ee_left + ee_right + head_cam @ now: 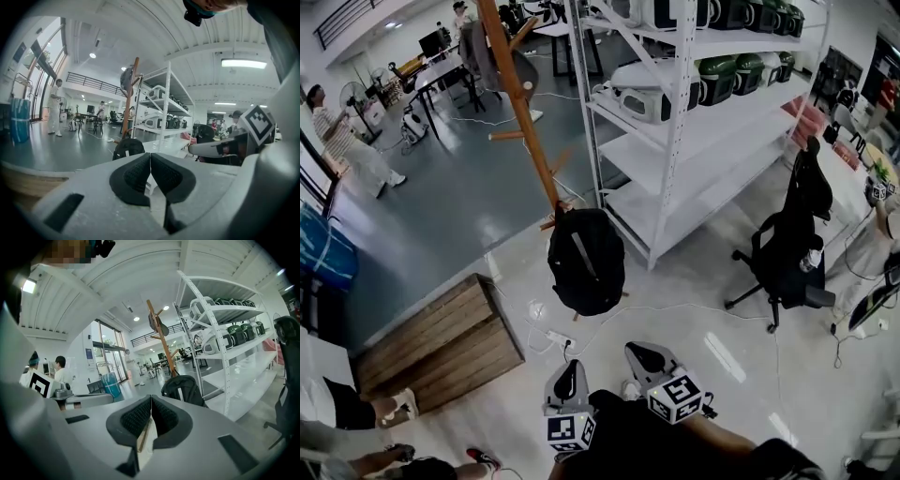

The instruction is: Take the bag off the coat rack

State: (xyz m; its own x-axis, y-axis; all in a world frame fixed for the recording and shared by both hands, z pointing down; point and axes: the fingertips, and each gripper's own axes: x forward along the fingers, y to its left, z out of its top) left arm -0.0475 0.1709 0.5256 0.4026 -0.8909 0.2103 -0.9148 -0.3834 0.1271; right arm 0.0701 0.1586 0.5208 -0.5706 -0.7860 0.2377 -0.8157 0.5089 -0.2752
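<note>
A black backpack (586,260) hangs low on a tall wooden coat rack (517,98), beside the white shelving. It also shows ahead in the left gripper view as the backpack (127,147) and in the right gripper view as the backpack (183,389), under the rack's pole (161,343). Both grippers are held near my body, well short of the bag. My left gripper (570,379) is shut and empty, its pads meeting. My right gripper (649,357) is shut too, with nothing between its pads.
White metal shelving (680,112) with green and white appliances stands right of the rack. A wooden crate (441,342) lies at the left, a black office chair (787,244) at the right. A power strip and cables (558,337) lie on the floor under the bag. People stand far off.
</note>
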